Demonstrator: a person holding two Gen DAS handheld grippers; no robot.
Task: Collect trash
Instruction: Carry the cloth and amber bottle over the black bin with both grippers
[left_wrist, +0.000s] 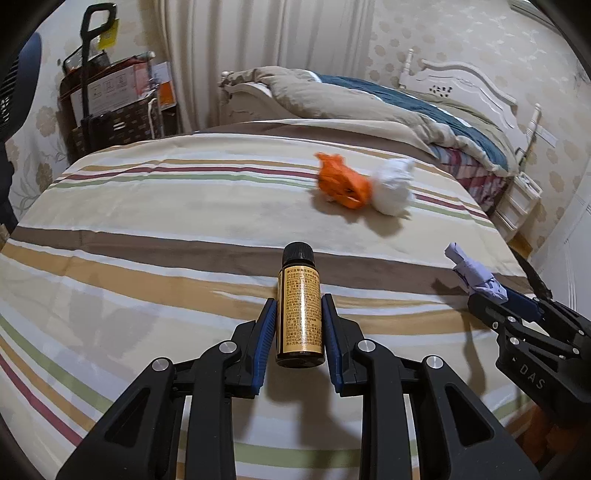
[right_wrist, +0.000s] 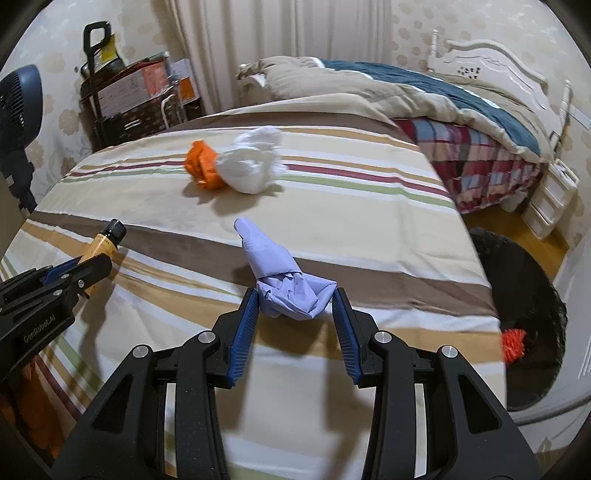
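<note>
Your left gripper (left_wrist: 299, 325) clamped the stiff, slick bottle (left_wrist: 300, 306) mid-body & right gripper (right_wrist: 295, 314) pinched soft crumpled paper (right_wrist: 284, 284).

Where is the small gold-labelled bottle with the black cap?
The small gold-labelled bottle with the black cap is clamped in the left gripper above the striped bedsheet, left of the right gripper's crumpled lilac paper.

Count: one capped bottle (left_wrist: 300, 306); three crumpled wads: one orange (left_wrist: 341, 182), one white (left_wrist: 392, 188), one lavender (right_wrist: 286, 280).
</note>
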